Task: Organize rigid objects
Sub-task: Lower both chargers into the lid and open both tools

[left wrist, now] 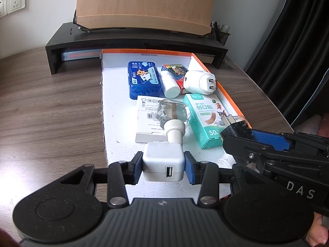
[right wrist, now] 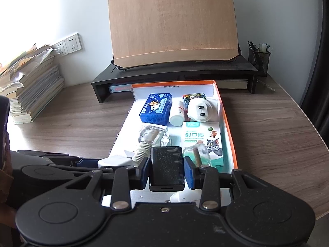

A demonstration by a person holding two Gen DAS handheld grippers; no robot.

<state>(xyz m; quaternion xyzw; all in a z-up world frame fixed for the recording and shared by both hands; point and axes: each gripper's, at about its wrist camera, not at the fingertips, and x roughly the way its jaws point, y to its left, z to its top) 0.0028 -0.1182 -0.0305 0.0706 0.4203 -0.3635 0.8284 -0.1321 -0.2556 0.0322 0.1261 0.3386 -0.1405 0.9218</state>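
Left claw point(left wrist: 163, 167) clamps the white charger point(left wrist: 163, 162), right claw point(right wrist: 166, 169) the black block point(right wrist: 166, 168); crowded together over the tray point(right wrist: 228, 131), they may collide

A white USB charger cube point(left wrist: 163, 162) is sitting clamped, its port facing the camera, over the orange-rimmed white tray point(left wrist: 230, 103). A black charger block point(right wrist: 167, 168) is being held beside it, above the bandage box point(right wrist: 202, 140).
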